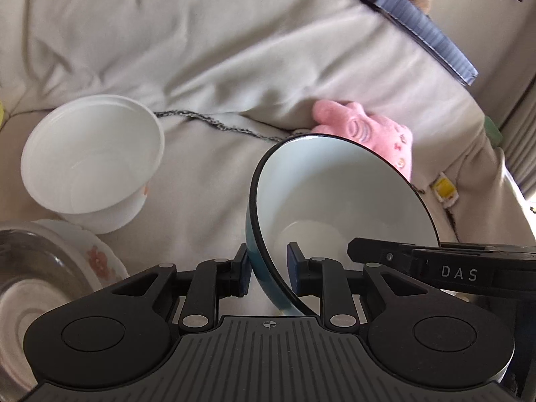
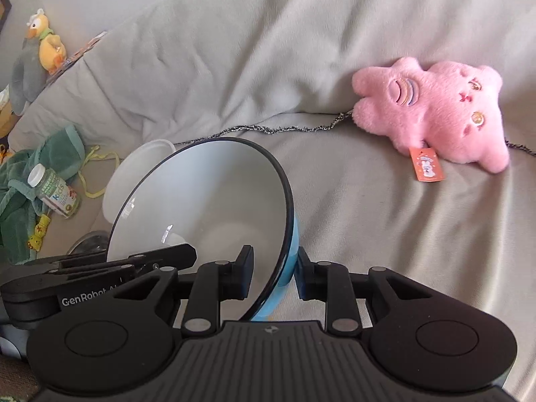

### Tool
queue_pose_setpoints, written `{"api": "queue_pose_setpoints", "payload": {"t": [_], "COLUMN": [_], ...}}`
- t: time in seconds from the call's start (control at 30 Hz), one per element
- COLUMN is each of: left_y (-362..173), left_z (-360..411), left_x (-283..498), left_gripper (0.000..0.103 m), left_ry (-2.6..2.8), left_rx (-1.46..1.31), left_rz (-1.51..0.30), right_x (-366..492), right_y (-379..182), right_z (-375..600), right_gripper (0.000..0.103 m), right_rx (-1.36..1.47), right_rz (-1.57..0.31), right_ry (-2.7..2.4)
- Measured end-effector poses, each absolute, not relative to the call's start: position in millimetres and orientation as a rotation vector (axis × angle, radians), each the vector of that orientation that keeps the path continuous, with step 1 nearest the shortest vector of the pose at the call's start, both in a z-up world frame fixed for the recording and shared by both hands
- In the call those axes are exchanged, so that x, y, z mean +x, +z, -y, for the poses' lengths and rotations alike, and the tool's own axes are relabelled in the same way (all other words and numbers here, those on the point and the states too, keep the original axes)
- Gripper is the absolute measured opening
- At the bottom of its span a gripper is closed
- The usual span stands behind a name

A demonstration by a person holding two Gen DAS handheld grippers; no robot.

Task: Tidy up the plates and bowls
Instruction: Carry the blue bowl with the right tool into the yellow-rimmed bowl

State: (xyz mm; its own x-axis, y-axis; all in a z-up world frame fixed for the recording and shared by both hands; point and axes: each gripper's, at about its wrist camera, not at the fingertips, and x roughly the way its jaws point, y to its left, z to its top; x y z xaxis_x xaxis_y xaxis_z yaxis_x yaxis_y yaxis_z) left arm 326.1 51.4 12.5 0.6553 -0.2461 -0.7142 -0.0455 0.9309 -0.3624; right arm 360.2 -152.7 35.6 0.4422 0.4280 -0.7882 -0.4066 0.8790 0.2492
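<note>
Both grippers are holding one blue bowl (image 1: 335, 197) between them, tilted up on its edge over the grey blanket (image 1: 201, 50) that is covering the couch. The left gripper (image 1: 268, 269) is straddling the bowl's black rim, one pad against the blue outer wall and the other inside, sitting a little off the white surface, so the jaws are standing fairly narrow around the wall. The right gripper (image 2: 273, 273) is doing the same from the opposite side of the rim, jaws drawn in close about the wall, with the outer pad touching the blue side.

To the left of the held bowl, a white plastic bowl (image 1: 93, 160) is leaning on the blanket, mouth facing the cameras, with open blanket lying between the two. At the lower left edge of the left wrist view, a glass bowl (image 1: 30, 268) is sitting in a flowered plate (image 1: 100, 258), just beside the white plastic bowl's base.

A pink plush toy (image 2: 442, 117) is lying behind the blue bowl against the blanket's fold, near the rim in the left view but well apart from it in the right view. A dark cord (image 2: 268, 129) is running along that fold. Off at the blanket's far left edge, a green cloth (image 2: 37, 181) is bunched up with a small bottle (image 2: 53, 191) on it, and an owl toy (image 2: 40, 53) is sitting beyond.
</note>
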Motion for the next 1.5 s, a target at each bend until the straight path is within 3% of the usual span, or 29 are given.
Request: {"api": "queue_pose_setpoints", "payload": {"t": [0.4,1.5], "left_y": [-14,-8], "left_z": [-18,-4], "left_x": [256,241], "left_gripper": [0.025,0.027], "left_ry": [-0.078,-0.084], "left_rx": [-0.26,-0.175], "left_rz": [-1.007,-1.016], "right_x": [294,297], "right_y": [-20,-20], "right_z": [159,174], "right_gripper": [0.026,0.028], "right_rx": [-0.071,0.055], "right_rz": [-1.14,-1.189], "right_ry": [0.526,0.533]}}
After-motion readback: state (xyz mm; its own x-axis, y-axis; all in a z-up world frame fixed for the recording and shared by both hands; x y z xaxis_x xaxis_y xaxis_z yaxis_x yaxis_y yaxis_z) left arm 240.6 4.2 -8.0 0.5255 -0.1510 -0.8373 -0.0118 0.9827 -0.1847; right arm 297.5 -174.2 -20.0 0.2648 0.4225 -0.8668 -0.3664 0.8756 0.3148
